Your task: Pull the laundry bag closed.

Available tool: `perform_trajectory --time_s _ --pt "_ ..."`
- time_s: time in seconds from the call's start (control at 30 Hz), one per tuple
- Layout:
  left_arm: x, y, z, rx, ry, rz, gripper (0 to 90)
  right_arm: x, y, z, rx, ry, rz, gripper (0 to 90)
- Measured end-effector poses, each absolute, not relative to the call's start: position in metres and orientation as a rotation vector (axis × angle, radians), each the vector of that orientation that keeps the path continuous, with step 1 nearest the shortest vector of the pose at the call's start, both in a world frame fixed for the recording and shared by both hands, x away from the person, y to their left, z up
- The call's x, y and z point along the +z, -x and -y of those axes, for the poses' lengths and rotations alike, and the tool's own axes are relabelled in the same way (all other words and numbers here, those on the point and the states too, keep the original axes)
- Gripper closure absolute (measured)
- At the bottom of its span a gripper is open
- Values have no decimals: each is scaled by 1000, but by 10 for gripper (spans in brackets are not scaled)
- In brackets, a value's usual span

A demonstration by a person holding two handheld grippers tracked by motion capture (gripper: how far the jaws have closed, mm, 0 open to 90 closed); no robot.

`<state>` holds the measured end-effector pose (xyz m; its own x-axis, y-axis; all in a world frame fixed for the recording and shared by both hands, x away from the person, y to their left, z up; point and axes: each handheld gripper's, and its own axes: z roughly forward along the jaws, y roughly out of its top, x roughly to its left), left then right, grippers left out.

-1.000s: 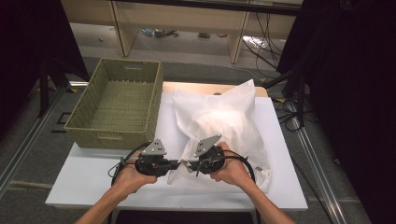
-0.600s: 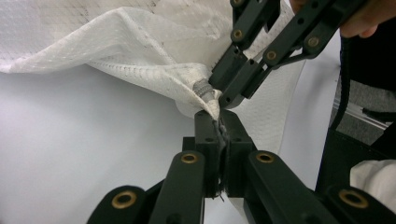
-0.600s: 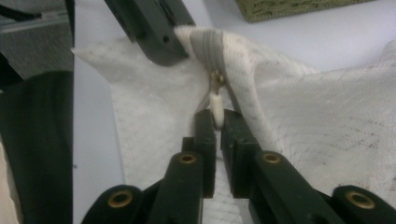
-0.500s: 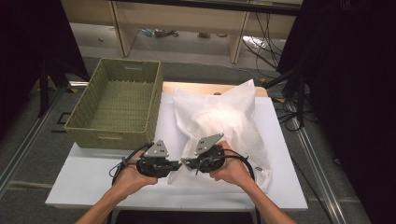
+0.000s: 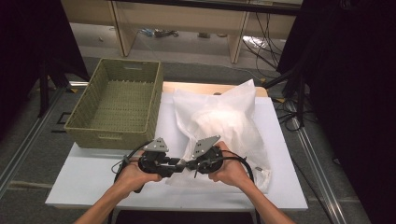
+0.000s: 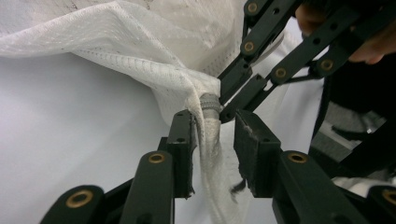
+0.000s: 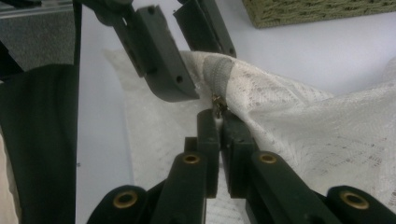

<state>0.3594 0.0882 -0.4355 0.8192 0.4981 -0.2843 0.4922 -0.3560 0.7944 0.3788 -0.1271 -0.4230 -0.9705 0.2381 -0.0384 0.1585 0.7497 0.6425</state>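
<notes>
1. A white mesh bag (image 5: pixel 224 123) lies on the white table (image 5: pixel 93 172), right of the middle, its near corner gathered between both grippers.
2. A grey zipper end (image 6: pixel 209 103) sits at that gathered corner; a small metal zipper pull (image 7: pixel 217 105) shows just beyond the right gripper's jaw tips.
3. The right gripper (image 7: pixel 218 122) is pinched tight on the pull and the mesh beside it, jaws nearly together.
4. The left gripper (image 6: pixel 212 135) has just been opening: its jaws stand narrowly apart with the bunched fabric hanging between them, one pad touching the cloth, the other clear of it.
5. In the high view the two grippers meet tip to tip at the bag's near left corner, one hand on each.
6. A woven basket (image 5: pixel 84 123) stands at the table's far left, just beside the bag.
</notes>
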Motion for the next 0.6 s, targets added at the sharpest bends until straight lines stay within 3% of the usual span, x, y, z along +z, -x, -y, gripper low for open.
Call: perform_trajectory --time_s 0.2,0.33,0.5,0.6 --pt "-437 -363 -91 -16 -1930 -764 692 -423 -380 128 1025 -321 -2829 879" --pt "-438 -365 -93 -32 -1908 -767 795 -423 -380 127 1028 -325 -2826 880" --pt "-429 -351 -83 180 -1978 -689 868 -422 -383 131 1029 -359 -2807 881" --pt "-425 -350 -84 202 -1967 -677 872 -417 -384 137 1043 -389 -2790 882"
